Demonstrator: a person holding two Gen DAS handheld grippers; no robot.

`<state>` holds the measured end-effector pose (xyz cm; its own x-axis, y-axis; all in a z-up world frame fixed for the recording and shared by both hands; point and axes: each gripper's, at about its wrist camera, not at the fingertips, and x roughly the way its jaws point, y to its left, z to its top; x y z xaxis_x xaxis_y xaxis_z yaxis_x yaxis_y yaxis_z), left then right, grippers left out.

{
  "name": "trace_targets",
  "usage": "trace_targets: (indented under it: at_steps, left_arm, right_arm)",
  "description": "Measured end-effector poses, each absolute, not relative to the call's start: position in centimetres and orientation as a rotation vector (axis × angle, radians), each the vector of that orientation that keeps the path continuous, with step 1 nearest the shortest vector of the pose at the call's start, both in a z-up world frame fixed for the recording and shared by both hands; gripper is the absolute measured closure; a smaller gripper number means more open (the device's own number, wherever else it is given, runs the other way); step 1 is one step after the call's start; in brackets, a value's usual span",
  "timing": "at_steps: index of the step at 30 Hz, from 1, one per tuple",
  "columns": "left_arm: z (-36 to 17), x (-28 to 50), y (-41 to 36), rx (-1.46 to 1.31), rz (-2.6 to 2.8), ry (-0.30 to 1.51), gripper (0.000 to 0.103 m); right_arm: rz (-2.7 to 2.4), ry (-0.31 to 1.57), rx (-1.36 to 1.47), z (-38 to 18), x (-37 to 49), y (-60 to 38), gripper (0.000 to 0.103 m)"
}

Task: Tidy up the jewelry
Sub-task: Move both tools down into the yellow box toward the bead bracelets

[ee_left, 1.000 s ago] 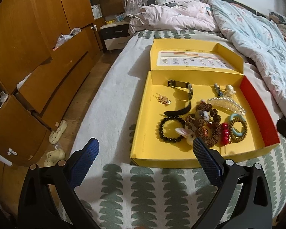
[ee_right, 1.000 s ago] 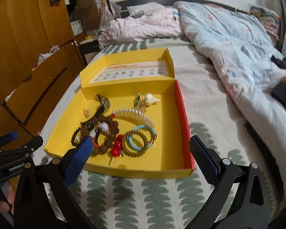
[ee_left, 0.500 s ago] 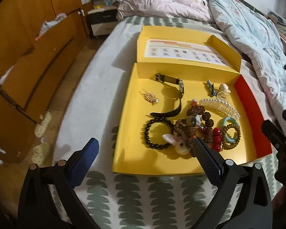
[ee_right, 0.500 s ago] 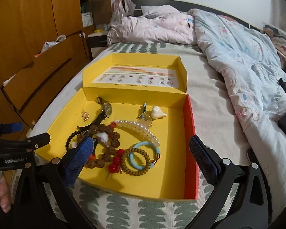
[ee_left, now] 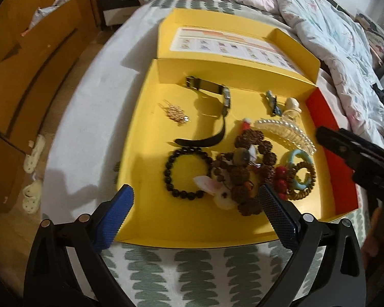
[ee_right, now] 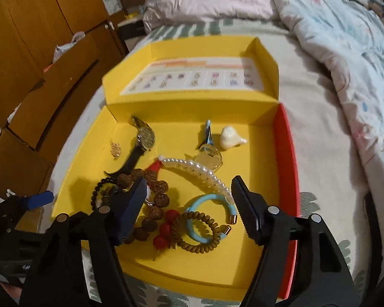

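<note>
A yellow box with a red right wall lies open on the bed, also in the right wrist view. It holds a black bead bracelet, a watch, a pearl hair clip, a blue bangle, a brown coil tie, brown beads, red beads, a gold earring and a white shell. My left gripper is open above the box's near edge. My right gripper is open, low over the bangle and coil tie.
Wooden drawers and slippers on the floor are to the left. A rumpled quilt covers the bed's right side. The box lid stands open at the back. The right gripper's body shows in the left wrist view.
Both grippers have moved forward and down toward the box. The right gripper's fingers have narrowed and now sit low over the bangle and coil tie.
</note>
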<state>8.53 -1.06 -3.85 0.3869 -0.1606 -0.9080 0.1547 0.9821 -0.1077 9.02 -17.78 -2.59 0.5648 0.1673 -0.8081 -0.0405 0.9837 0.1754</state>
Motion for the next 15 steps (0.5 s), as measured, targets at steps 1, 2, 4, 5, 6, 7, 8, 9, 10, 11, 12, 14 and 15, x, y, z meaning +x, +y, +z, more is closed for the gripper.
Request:
trace_targets:
  at_steps: [1, 2, 4, 5, 6, 7, 8, 9, 10, 11, 12, 14, 15]
  left_arm:
    - [-3.9, 8.6, -1.2, -0.006, -0.207, 1.160, 0.006]
    - [-4.0, 8.7, -1.4, -0.006, -0.214, 1.166, 0.007]
    - [-4.2, 8.9, -1.9, -0.005, -0.230, 1.178, 0.018]
    - [-4.3, 9.2, -2.2, 0.001, -0.237, 1.191, 0.022]
    - [-4.4, 9.4, -2.4, -0.001, -0.245, 1.203, 0.022]
    - [-4.6, 9.7, -2.6, -0.009, -0.252, 1.213, 0.023]
    - [-4.8, 10.0, -2.8, -0.011, -0.254, 1.225, 0.025]
    - [-5.0, 10.2, -2.9, -0.012, -0.255, 1.233, 0.027]
    - [-5.2, 10.4, -2.9, -0.019, -0.262, 1.247, 0.028]
    - [-5.4, 10.5, -3.0, -0.026, -0.265, 1.254, 0.030]
    - [-5.6, 10.6, -2.9, -0.036, -0.269, 1.266, 0.033]
    - [-5.8, 10.7, -2.7, -0.054, -0.276, 1.287, 0.033]
    - [-5.8, 10.7, -2.6, -0.060, -0.283, 1.291, 0.033]
  right_arm:
    - [0.122, 0.970, 0.143, -2.8, 9.3, -17.8, 0.034]
    - [0.121, 0.977, 0.145, -3.1, 9.5, -18.0, 0.034]
    - [0.122, 0.995, 0.150, -3.5, 10.2, -18.3, 0.034]
    - [0.122, 1.006, 0.150, -3.8, 10.6, -18.4, 0.034]
    - [0.120, 1.012, 0.151, -4.1, 10.8, -18.5, 0.034]
    - [0.119, 1.021, 0.151, -4.2, 11.0, -18.5, 0.034]
    - [0.121, 1.031, 0.150, -4.5, 11.3, -18.5, 0.034]
    - [0.128, 1.044, 0.150, -4.8, 11.6, -18.5, 0.034]
    - [0.127, 1.054, 0.147, -5.1, 11.8, -18.6, 0.034]
    - [0.124, 1.064, 0.142, -5.3, 11.9, -18.6, 0.034]
    - [0.122, 1.077, 0.139, -5.5, 12.0, -18.7, 0.034]
    - [0.123, 1.096, 0.150, -5.5, 11.7, -19.0, 0.034]
    - [0.137, 1.101, 0.158, -5.3, 11.3, -19.0, 0.034]
